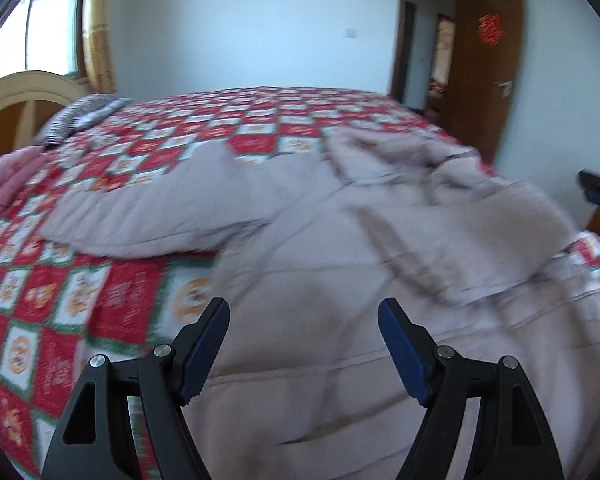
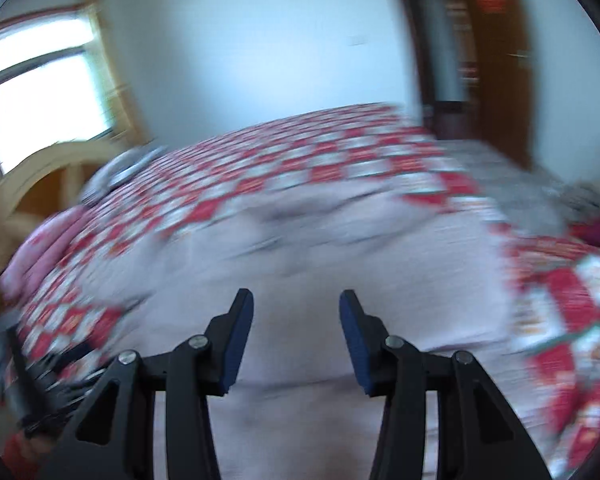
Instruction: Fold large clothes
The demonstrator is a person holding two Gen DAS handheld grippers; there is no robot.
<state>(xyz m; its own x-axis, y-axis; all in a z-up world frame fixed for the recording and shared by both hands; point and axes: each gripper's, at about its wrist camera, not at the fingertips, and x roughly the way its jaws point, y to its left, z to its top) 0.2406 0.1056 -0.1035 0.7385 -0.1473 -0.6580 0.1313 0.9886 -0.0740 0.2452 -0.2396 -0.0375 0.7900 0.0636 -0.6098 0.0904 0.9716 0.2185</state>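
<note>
Pale quilted coat (image 1: 340, 248) spread across the near part of the bed (image 1: 260, 120), long axis running from the near edge toward the far right corner. One sleeve (image 1: 148, 216) flung out to the left over the checked cover. Left gripper (image 1: 303, 312) above the coat's near hem, jaws wide apart, nothing held. Right gripper (image 2: 296, 304) likewise over the body of the coat (image 2: 300, 264), jaws apart, empty; view badly blurred. Probably left nearer that outstretched sleeve, so likely first to reach it.
</note>
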